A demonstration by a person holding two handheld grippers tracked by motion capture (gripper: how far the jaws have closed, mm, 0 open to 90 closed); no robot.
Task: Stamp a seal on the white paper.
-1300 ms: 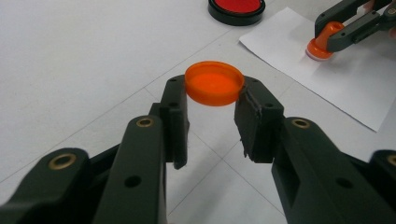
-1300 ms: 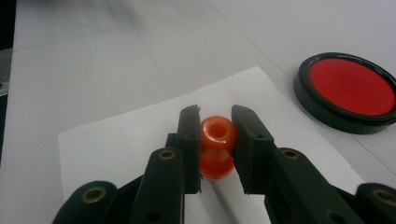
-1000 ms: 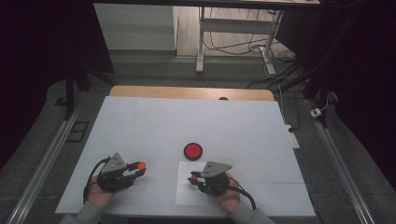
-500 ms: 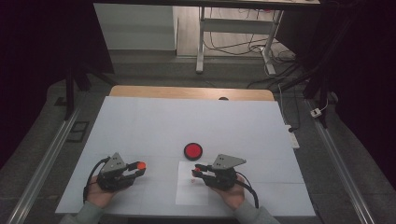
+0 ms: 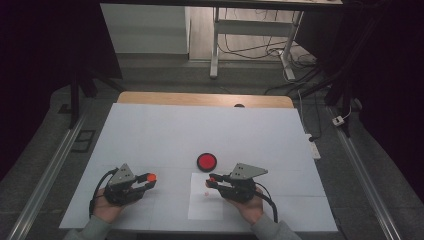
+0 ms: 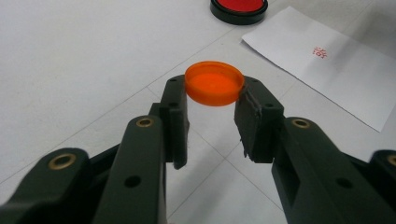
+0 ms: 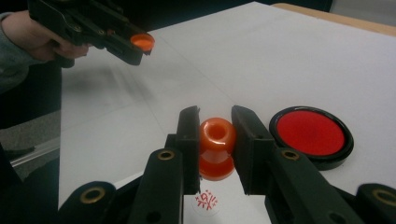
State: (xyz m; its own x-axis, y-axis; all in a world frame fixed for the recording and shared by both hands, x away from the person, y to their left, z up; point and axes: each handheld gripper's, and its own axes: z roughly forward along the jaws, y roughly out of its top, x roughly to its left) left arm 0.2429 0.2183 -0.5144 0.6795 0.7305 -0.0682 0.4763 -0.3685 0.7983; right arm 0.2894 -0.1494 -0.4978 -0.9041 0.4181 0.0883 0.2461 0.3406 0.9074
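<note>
On the white sheet-covered table [image 5: 150,135], a person's two hands each hold a black two-jaw gripper near the table's near edge. The left gripper [image 6: 212,100] has its jaws clamped on the rim of a small round orange plastic cap [image 6: 214,83], held flat at the jaw tips above the white surface; in the high view that cap [image 5: 152,176] shows as an orange dot at the gripper's front, well apart from the other hand. The right gripper [image 7: 215,130] has its jaws pressed against both sides of an orange hourglass-shaped plastic stamp [image 7: 216,147], which stands upright with its base just above a small white sheet of paper [image 5: 206,204]. A red stamped mark [image 7: 206,200] lies on the paper directly in front of the stamp's base. Just beside the right jaw sits a round red ink pad in a black rim [image 7: 312,135]; in the high view the ink pad [image 5: 206,161] lies between the two grippers and a little farther from the person, just beyond the paper's far edge.
</note>
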